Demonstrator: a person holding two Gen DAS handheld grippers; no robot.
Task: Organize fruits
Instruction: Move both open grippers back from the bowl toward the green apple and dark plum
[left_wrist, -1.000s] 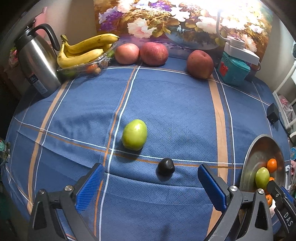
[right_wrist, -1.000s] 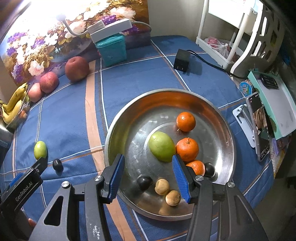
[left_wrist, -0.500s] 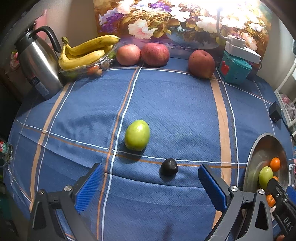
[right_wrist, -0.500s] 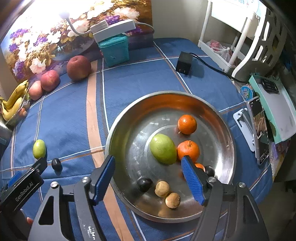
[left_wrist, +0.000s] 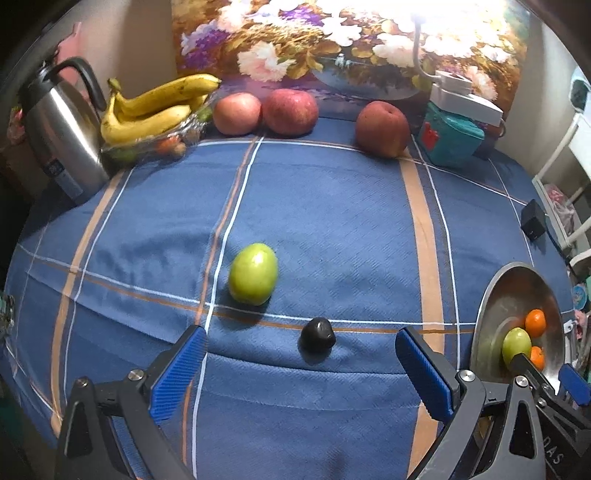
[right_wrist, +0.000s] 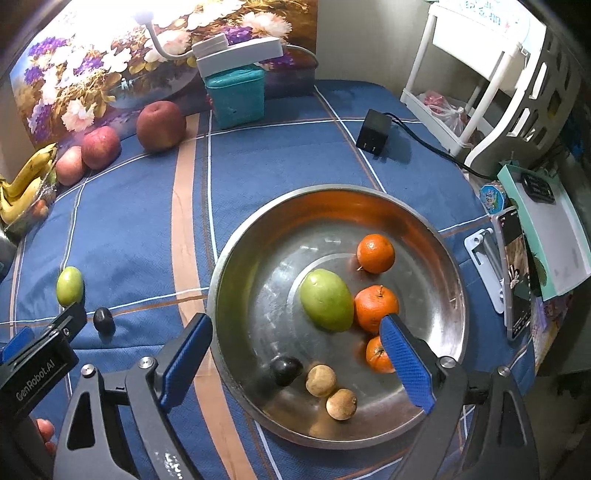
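Right gripper (right_wrist: 295, 363) jaws just opened wide over steel bowl (right_wrist: 258, 236), nothing held; left gripper (left_wrist: 301, 369) wide apart, empty, marked "GenRobot.AI"

Inside the steel bowl (right_wrist: 417, 229) lie seven fruits: three oranges (right_wrist: 375, 253), one green mango (right_wrist: 326, 299), one dark plum (right_wrist: 285, 370) and two small brown longans (right_wrist: 320, 380).

Left of the bowl, on the bench's blue cloth (left_wrist: 332, 206), lie two loose fruits: one green fruit (left_wrist: 253, 273) and one dark plum (left_wrist: 317, 333).

Far from the bowl, along the flower picture (left_wrist: 351, 44), stand three red apples (left_wrist: 290, 111) and one bunch of bananas (left_wrist: 155, 107).

One steel kettle (left_wrist: 62, 136), one teal box (right_wrist: 236, 96), one black charger (right_wrist: 373, 137).
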